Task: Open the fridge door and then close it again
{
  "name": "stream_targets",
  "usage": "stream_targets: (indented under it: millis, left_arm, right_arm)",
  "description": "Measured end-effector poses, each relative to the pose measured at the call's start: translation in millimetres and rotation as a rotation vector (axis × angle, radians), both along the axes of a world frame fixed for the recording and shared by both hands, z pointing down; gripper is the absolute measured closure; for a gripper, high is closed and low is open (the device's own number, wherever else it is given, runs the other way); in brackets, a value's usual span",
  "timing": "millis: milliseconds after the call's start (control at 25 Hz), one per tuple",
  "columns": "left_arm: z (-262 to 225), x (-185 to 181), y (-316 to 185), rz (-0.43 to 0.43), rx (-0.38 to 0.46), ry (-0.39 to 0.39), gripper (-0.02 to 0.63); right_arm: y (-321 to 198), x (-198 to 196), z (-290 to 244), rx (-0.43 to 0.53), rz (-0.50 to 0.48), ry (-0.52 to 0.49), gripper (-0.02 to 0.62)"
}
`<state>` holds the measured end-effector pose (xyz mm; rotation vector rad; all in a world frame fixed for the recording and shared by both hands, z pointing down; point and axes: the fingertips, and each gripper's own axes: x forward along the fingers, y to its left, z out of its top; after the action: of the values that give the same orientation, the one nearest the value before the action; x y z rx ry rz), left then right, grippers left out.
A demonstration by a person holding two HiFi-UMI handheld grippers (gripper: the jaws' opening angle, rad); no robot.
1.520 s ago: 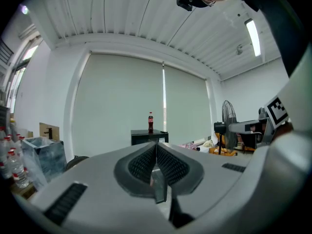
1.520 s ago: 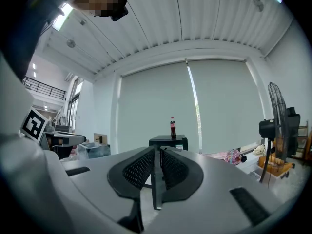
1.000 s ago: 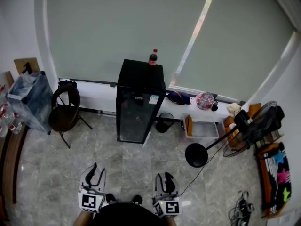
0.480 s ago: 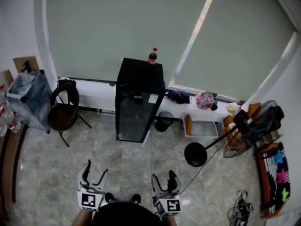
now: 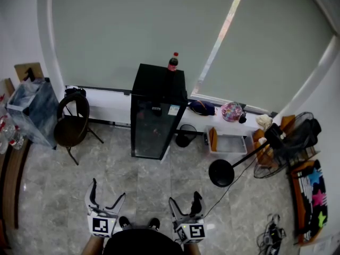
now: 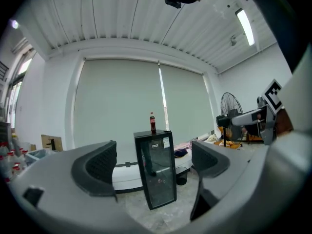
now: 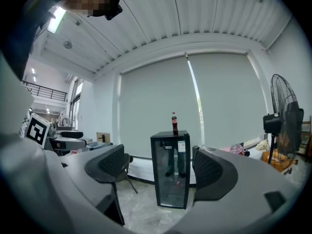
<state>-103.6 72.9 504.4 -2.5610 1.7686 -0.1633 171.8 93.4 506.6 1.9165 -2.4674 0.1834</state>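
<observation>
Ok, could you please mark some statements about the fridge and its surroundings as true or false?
A bottle stands on the fridge. True.
The fridge door is open. False: the door is shut.
The left tool grips the fridge. False: the left tool and right tool hang far from it, empty, jaws having just opened.
In the head view, a chair stands left of the fridge. True.
The fan stands left of the fridge. False: the fan stands right of it.

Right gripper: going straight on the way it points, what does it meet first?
The black glass-door fridge, likely its door: it sits centred between the jaws, only bare floor before it, though some way off. The right gripper has just been opening its jaws, nothing between them.
</observation>
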Motion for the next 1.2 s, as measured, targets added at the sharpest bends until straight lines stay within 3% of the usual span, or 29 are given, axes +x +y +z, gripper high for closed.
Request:
stream_targets:
  millis: [320,600,920,1200]
  left_arm:
    - [1,-19,1,-0.002,-0.025,0.019,0.120]
    - [-13,-57,11,-0.033,0.022,0.050,0.120]
    - [-8,-78,12,0.019,0.016,0.049,0.120]
    - [-9,-83,3,0.046,0.016,0.066,0.121]
  right_arm:
    - [2,-12,-3,-0.007,0.007,-0.007,0.166]
    - [7,-34,-2,-0.022,0.029,0.006,0.166]
    - [10,-62,-14,0.031,0.040,-0.015,0.166]
    - [6,-74,-13,0.020,0.051,-0.006,0.166]
